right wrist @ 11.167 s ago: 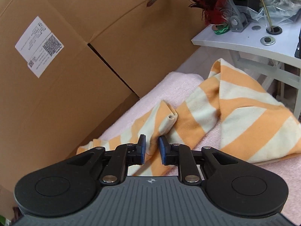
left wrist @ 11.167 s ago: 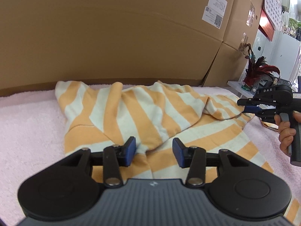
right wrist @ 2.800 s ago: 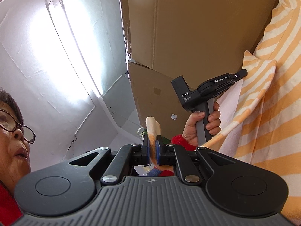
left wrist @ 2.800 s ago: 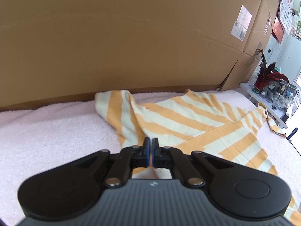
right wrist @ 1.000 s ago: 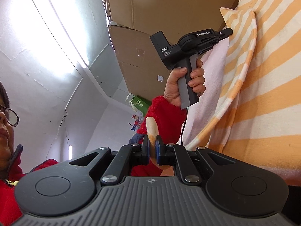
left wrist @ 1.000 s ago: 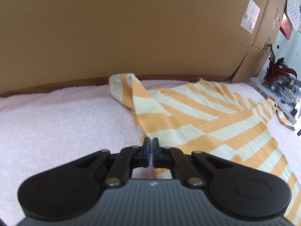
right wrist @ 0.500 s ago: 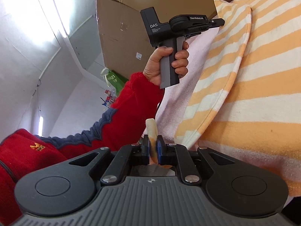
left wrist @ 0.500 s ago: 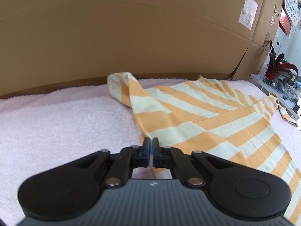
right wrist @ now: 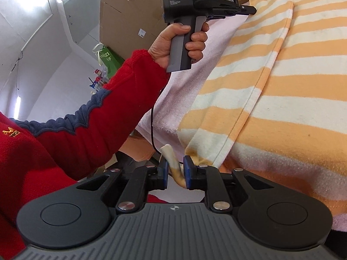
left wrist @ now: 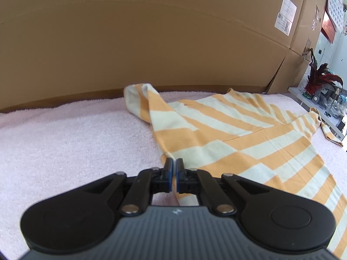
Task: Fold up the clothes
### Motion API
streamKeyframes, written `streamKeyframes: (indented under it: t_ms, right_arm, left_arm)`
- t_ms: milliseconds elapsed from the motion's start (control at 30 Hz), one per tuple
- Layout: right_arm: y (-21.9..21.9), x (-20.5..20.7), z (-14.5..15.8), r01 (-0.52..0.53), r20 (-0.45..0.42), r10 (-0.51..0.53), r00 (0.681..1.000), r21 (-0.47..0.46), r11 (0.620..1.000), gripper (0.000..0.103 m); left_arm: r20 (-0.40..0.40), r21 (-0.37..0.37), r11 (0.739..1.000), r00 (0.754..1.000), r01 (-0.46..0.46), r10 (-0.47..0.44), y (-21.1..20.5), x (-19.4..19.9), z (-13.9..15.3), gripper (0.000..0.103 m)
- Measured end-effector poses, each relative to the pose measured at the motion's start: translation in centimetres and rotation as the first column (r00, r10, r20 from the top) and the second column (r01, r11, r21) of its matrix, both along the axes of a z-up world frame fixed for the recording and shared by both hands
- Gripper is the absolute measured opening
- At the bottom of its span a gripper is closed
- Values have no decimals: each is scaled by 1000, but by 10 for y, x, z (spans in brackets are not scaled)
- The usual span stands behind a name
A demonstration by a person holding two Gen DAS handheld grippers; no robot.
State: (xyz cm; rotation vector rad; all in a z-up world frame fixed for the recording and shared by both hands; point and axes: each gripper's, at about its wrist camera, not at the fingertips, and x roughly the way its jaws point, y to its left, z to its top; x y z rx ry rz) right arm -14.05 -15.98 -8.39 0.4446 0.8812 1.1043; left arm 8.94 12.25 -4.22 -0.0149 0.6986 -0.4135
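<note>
left tongs (right wrist: 247, 10) read "das", "genrobot.ai".

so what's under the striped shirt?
The striped shirt lies on a pink terry towel, which shows bare beside it and at the near edge. What the towel rests on is covered. Cardboard boxes stand behind.

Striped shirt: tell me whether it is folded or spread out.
Spread out. The striped shirt lies mostly flat on the pink towel, one sleeve out toward the cardboard boxes; no tidy fold shows.
</note>
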Motion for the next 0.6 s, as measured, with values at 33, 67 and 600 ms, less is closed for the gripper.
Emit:
streamKeyframes:
  t_ms: [33, 67, 600]
  right_arm:
    - [2, -1, 1, -2, 12, 2, 1000, -8, 1000, 13]
    - [2, -2, 3, -8, 27, 8, 1000, 4, 1000, 9]
    - [-9, 0, 19, -107, 20, 106, 994, 34, 994, 27]
  left_arm:
    - [2, 0, 1000, 1000, 0, 0, 0, 0, 0, 0]
    - [4, 1, 1000, 1000, -1, 1, 0, -1, 0, 0]
    - [2, -6, 1000, 1000, 9, -9, 4, -6, 1, 1]
